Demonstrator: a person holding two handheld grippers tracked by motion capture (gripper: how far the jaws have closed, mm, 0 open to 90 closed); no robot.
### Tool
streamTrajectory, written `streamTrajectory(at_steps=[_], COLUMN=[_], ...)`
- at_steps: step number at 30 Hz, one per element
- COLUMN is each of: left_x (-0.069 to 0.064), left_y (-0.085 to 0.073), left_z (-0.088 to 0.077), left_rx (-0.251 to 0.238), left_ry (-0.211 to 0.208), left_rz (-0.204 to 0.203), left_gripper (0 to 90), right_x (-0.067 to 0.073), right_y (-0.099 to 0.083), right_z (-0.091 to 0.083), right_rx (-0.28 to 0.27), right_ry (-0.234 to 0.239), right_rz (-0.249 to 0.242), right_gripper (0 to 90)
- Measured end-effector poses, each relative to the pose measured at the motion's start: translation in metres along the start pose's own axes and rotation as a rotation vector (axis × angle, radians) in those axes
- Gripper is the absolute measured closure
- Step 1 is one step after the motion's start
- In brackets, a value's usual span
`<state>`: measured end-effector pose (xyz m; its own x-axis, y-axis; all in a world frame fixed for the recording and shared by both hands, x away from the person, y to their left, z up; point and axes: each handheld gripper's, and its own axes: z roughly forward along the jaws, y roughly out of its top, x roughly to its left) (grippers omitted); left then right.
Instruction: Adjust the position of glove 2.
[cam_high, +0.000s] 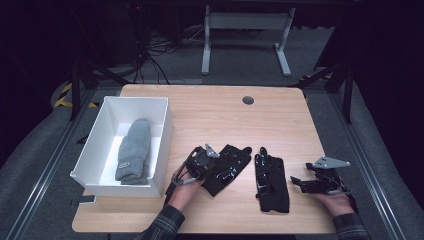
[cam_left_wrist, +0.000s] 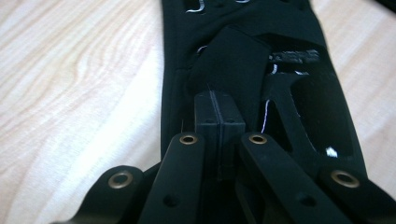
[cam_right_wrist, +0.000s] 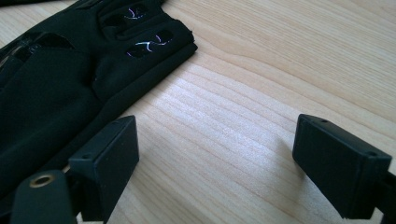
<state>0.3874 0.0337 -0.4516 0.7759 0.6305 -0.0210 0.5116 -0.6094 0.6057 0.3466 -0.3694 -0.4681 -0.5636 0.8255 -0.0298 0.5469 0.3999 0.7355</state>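
The work looks like gathering gloves into the white box (cam_high: 95, 145) that sits at the table's (cam_high: 280, 115) left edge, though that is only a judgement from how things lie. One part seems done: a grey knit mitten (cam_high: 134, 150) lies inside the box, lengthwise along its floor.

Two black gloves are out on the wood near the front edge. The left black glove (cam_high: 226, 169) lies just right of the box, and the left gripper (cam_left_wrist: 219, 122) is clamped on a fold of its fabric, jaws pressed together with the cloth pinched between them in the left gripper view. That glove rests on the table, not lifted as far as can be told. The right black glove (cam_high: 271, 180) lies flat toward the middle of the front edge, untouched.

The right gripper (cam_right_wrist: 217, 161) rests near the front right corner with its jaws spread wide over bare wood, holding nothing, just beside that second glove's edge.

So roughly a third is done: one item boxed, one gripped, one waiting
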Motion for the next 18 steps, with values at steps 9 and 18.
streamTrajectory(at_steps=[9, 18], left_x=[-0.010, -0.032], left_y=[-0.015, -0.023], left_z=[-0.009, -0.013], left_rx=[-0.007, -0.006], left_ry=[-0.075, -0.154], left_rz=[-0.021, 0.009], left_gripper=[90.0, 90.0], right_x=[0.000, 0.000], right_y=[0.000, 0.000], right_z=[0.000, 0.000], right_rx=[0.000, 0.001], right_ry=[-0.001, -0.002], right_rz=[0.001, 0.002], right_gripper=[14.7, 14.5])
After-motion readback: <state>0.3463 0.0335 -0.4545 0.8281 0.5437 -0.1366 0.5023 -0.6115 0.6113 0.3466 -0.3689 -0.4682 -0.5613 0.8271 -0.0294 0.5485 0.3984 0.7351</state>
